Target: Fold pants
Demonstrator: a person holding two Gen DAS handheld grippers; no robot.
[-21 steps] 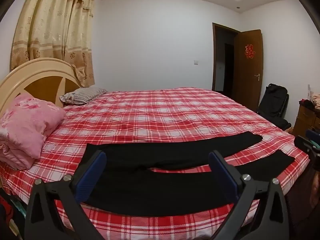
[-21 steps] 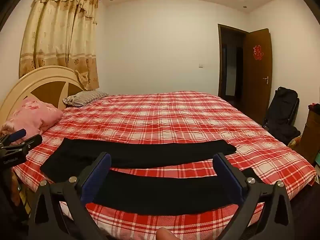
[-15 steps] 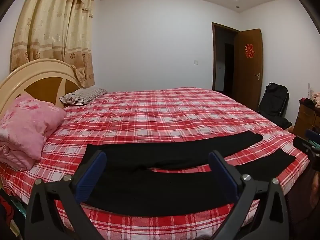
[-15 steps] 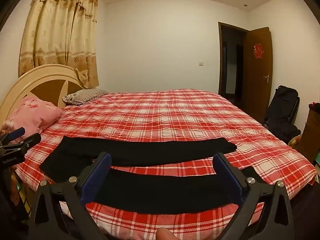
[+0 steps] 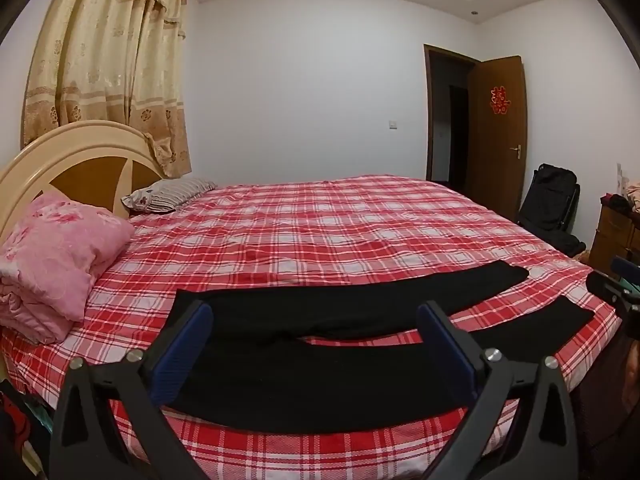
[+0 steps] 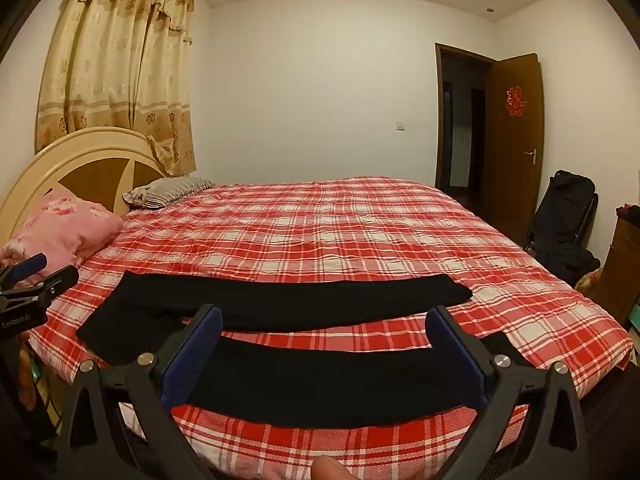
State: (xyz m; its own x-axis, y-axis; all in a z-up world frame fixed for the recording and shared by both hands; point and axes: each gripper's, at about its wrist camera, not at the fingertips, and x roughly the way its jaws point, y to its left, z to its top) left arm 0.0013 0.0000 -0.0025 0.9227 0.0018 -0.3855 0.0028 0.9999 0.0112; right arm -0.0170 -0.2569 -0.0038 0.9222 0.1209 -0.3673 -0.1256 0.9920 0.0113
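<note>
Along the near edge of the plaid bed (image 5: 340,224) the black pants (image 5: 320,364) lie flat, legs apart, probably thin, limp cloth (best pinched at waistband and hems), both left gripper (image 5: 316,344) and right gripper (image 6: 324,348) held agape and empty.

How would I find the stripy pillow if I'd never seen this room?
Start at the big bed with the red plaid cover and go to its cream wooden headboard. The small grey striped pillow lies flat at the far corner below the curtain, unlike the puffy pink floral bedding nearer you.
</note>
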